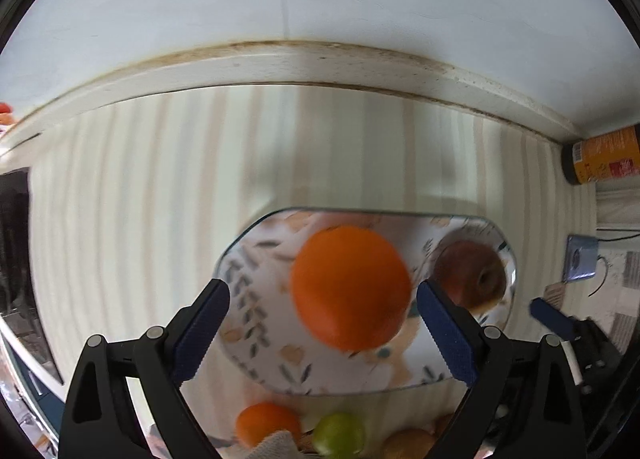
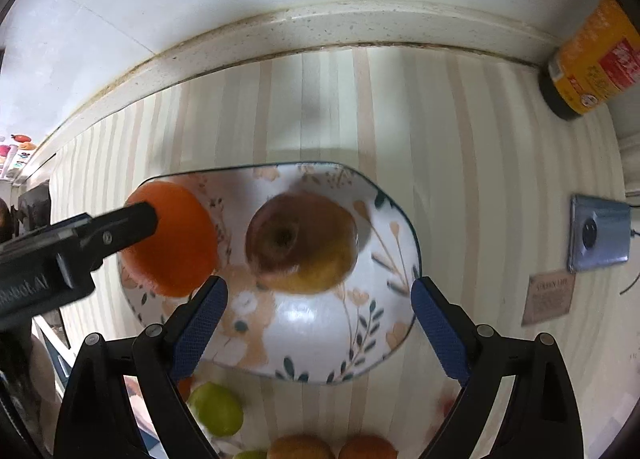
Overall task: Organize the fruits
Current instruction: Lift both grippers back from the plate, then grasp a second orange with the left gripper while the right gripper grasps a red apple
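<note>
1. Left wrist view: the left gripper (image 1: 322, 297) has its jaws spread apart above an orange (image 1: 350, 287) lying in the flowered dish (image 1: 248, 299); lift straight up so neither pad nudges it.
2. Right wrist view: the right gripper (image 2: 318, 299) is spread wide, holding nothing, above an apple (image 2: 302, 243) resting in the same dish; loose fruit, including a lime (image 2: 216, 407), waits nearer, so grasp gently.

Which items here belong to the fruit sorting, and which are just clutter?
Job:
orange in the floral plate
apple in the same plate
green fruit and small orange fruit still outside the plate

Lying about:
yellow jar
blue phone
brown card
</note>
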`<state>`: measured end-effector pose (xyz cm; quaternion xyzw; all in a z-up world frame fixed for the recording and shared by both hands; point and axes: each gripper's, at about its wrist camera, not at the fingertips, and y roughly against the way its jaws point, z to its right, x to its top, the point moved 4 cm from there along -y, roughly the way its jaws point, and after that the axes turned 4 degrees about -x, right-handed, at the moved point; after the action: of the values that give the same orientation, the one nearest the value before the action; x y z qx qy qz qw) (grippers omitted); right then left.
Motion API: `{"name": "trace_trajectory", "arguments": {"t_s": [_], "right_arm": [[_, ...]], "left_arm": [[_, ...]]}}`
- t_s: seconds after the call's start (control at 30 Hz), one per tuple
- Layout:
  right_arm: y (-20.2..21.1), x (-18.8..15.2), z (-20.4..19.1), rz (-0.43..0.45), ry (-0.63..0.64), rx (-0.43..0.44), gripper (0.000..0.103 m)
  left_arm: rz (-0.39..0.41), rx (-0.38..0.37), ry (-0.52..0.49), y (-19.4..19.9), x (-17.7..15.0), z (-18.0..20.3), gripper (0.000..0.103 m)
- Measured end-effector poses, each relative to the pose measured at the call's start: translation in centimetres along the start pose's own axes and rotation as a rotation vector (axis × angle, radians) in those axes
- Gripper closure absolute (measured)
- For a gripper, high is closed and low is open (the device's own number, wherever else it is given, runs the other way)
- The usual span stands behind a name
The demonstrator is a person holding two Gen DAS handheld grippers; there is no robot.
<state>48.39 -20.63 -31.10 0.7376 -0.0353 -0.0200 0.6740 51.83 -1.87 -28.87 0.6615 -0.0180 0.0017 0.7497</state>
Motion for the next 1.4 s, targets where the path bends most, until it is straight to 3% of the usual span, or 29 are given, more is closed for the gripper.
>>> {"name": "trace_trajectory", "arguments": {"t_s": [0.4, 0.83, 1.17, 1.4], "right_arm": [[6.7, -5.6, -1.5, 0.109, 0.013, -0.025, 0.008], [13.6, -12.3, -2.2, 0.213, 0.025, -0.021, 0.008], [15.9, -15.8, -1.7, 0.258, 0.001, 0.004, 0.008], [15.8, -17.8, -2.2, 0.304, -0.030, 0.089, 0.008]], "left_arm": [[0.134, 0.050, 0.002, 4.6, -7.5, -0.3, 0.007], [0.242, 0.017, -0.022, 11.0, -14.2, -0.9, 0.007], [0.282, 0.016, -0.013, 13.3, -17.6, -1.7, 0.007], [0.340, 0.043, 0.006, 13.8, -19.1, -2.5, 0.007]]}}
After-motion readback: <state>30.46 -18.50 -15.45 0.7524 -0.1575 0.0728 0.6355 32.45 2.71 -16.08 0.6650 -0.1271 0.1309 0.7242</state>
